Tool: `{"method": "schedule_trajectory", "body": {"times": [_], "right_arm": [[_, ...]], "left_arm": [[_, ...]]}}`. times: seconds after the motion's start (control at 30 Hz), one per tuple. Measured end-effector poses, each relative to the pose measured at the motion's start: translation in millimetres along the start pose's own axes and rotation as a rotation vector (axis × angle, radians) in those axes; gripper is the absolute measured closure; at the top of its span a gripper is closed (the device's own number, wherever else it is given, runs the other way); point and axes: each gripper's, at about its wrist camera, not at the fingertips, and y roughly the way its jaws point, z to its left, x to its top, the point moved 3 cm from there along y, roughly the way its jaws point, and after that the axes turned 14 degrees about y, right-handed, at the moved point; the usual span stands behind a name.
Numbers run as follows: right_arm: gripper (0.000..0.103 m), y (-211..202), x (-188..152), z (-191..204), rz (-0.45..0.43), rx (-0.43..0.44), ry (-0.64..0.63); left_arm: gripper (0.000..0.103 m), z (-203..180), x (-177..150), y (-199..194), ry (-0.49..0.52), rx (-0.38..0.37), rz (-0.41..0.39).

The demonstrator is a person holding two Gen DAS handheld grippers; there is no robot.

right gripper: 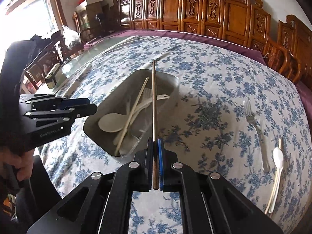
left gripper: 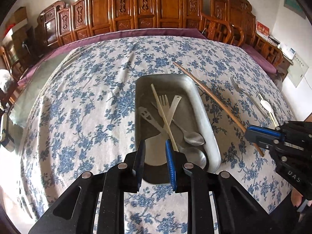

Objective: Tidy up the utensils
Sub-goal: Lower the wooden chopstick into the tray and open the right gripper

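Left wrist view: lettering "DAS" shows at the right edge on the right gripper [left gripper: 253, 136], which clamps a brown chopstick [left gripper: 210, 95]. At lower centre the left gripper [left gripper: 155, 152] stands narrowly parted over the metal tray [left gripper: 206, 124], empty; a cream chopstick [left gripper: 162, 115] lies just beside its blue pad.

Right wrist view: writing on the left gripper [right gripper: 91, 107], mid-left, is unreadable. At lower centre the right gripper [right gripper: 155, 148] pinches the brown chopstick [right gripper: 154, 97] above the tray [right gripper: 173, 83].

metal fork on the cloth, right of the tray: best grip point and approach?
Grip the metal fork mid-handle, coming from above with jaws across the shaft. It lies flat on the tablecloth, tines far, handle slim and straight, apart from the white spoon beside it.
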Motion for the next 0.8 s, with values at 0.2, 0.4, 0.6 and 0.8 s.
{"method": "schedule_trajectory", "body": {"times": [0.2,0.4,0.6,0.8], "right_arm": [[0.097,17.8,9.1,17.0,0.018,0.010,0.019],[0.097,36.5,16.0,28.9,0.045,0.023,0.051],[0.097,56.6,13.7,33.0,0.082,0.020,0.081],[0.097,71.7,12.3,30.7,0.109,0.030,0.125]], "left_arm": [[0.083,14.7,-4.2,-7.4,-0.016,0.016,-0.008],[0.083,25.5,-8.5,-12.3,-0.030,0.021,-0.013],[0.083,30.8,-10.7,-15.5,-0.035,0.025,-0.016],[0.083,32.5,-10.2,-21.4,-0.030,0.029,-0.023]]}}
